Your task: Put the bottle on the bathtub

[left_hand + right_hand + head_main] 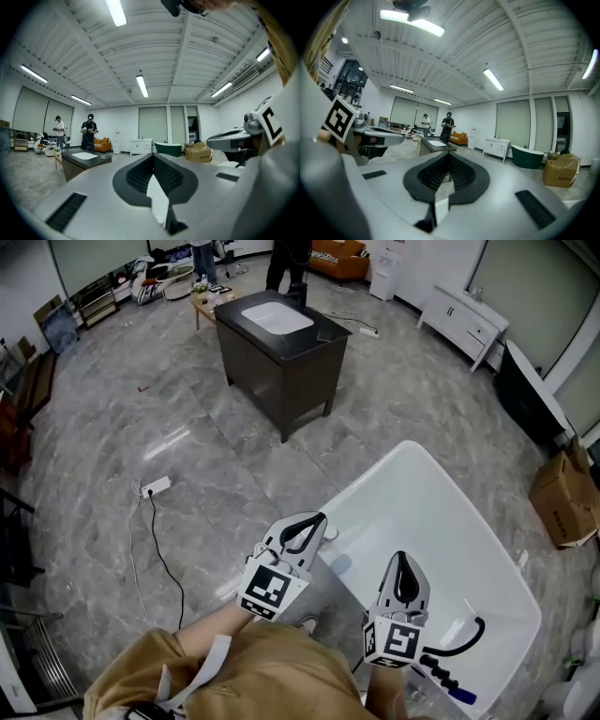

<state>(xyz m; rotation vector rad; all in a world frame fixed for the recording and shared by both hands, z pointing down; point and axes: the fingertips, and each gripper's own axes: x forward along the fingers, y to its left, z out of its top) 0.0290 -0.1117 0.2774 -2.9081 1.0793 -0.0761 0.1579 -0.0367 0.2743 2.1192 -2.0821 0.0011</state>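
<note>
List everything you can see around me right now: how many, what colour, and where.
bathtub: one, white, lower right, close ahead
tap fitting: one, black, on the bathtub's near end
vanity cabinet: one, dark with white basin, mid-floor ahead
power strip: one, white with black cable, floor at left
cardboard box: one, brown, far right
sideboard: one, white, upper right by the wall
sofa: one, orange, far end
second tub: one, green, far end beside the sideboard
people: two, one in black, one in a white top, beyond the vanity cabinet
left gripper: one, grey, jaws together, empty
right gripper: one, grey, jaws together, empty
</note>
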